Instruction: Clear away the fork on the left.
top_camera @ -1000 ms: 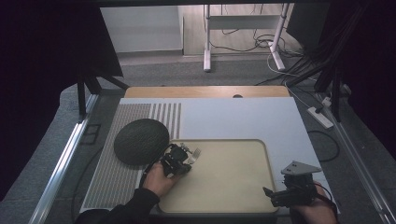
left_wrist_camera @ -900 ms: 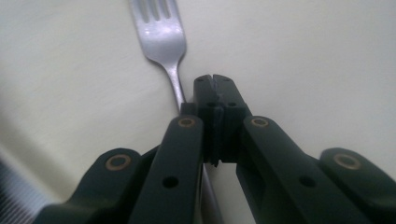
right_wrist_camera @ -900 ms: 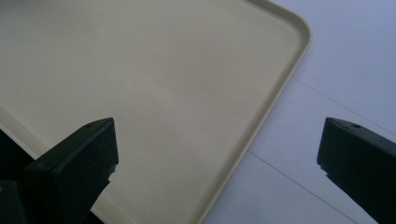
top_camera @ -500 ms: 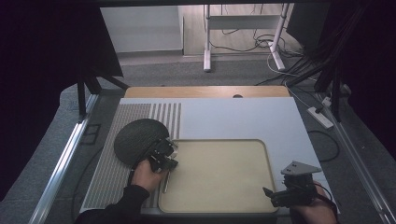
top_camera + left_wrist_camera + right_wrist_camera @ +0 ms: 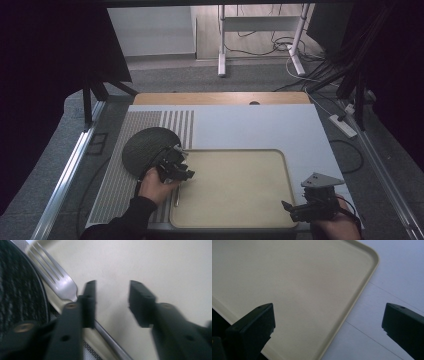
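Fork (image 5: pixel 58 283): lies along the tray's (image 5: pixel 235 220) left rim, beside the dark plate (image 5: pixel 147 147), just left of my left gripper (image 5: pixel 112 302).
Left gripper jaws: narrowly parted, empty.
Right gripper (image 5: pixel 329 322): wide, I keep it out.

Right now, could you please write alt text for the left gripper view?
The left gripper, jaws open and empty, hovers over a beige tray. A silver fork lies along the tray's edge beside one jaw, next to a dark woven round mat.

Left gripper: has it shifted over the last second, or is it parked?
Yes. The left gripper moved left off the tray toward the dark round mat, then back to the tray's left rim.
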